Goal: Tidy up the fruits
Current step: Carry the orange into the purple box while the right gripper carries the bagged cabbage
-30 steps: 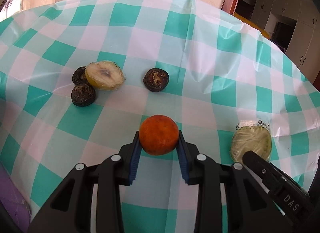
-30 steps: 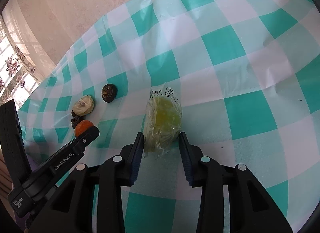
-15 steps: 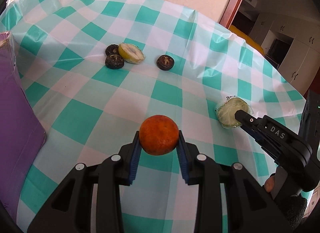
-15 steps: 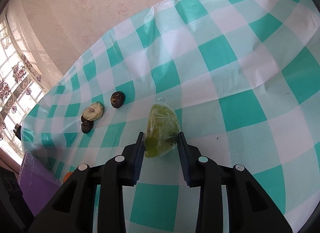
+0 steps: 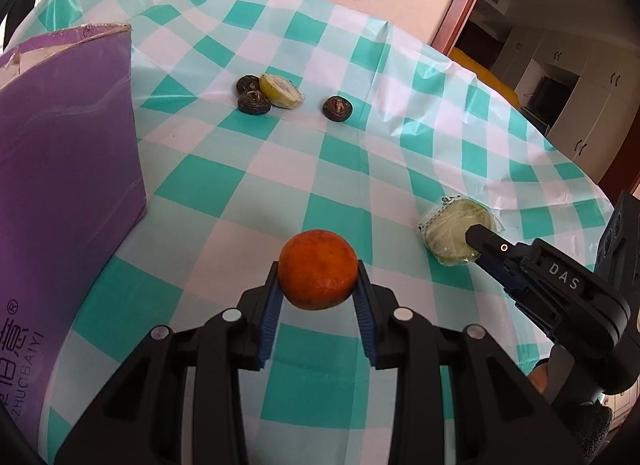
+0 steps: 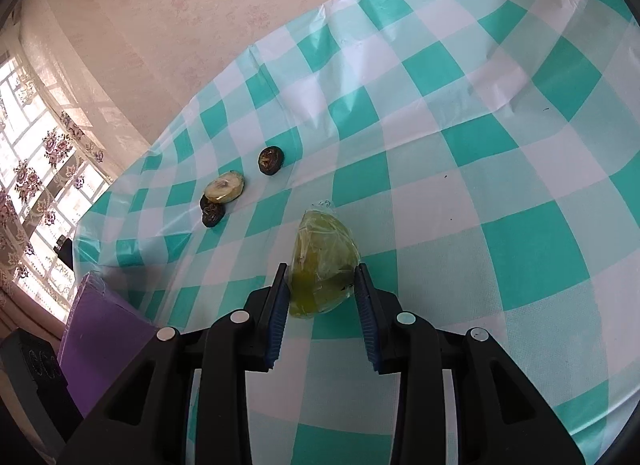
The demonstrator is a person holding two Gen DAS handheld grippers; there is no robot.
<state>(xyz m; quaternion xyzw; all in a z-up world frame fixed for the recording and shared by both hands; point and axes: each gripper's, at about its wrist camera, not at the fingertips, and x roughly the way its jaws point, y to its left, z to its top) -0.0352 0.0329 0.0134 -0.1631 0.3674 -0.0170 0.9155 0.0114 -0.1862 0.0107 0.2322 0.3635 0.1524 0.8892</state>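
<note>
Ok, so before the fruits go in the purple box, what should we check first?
1. Left tool squeezing the orange on both sides: ok.
2. Right tool squeezing the wrapped green fruit: ok.
3. Purple box close beside the left tool: ok.
4. Room inside the box: cannot tell, its inside is hidden.
5. Way from orange to box free of things: ok.
6. Table all tidied: not ok; the cut yellow fruit and three dark round fruits wait on the checked cloth.

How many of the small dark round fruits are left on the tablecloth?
3: two touching the cut yellow fruit, one alone to its right. The purple box may hide more.
</note>
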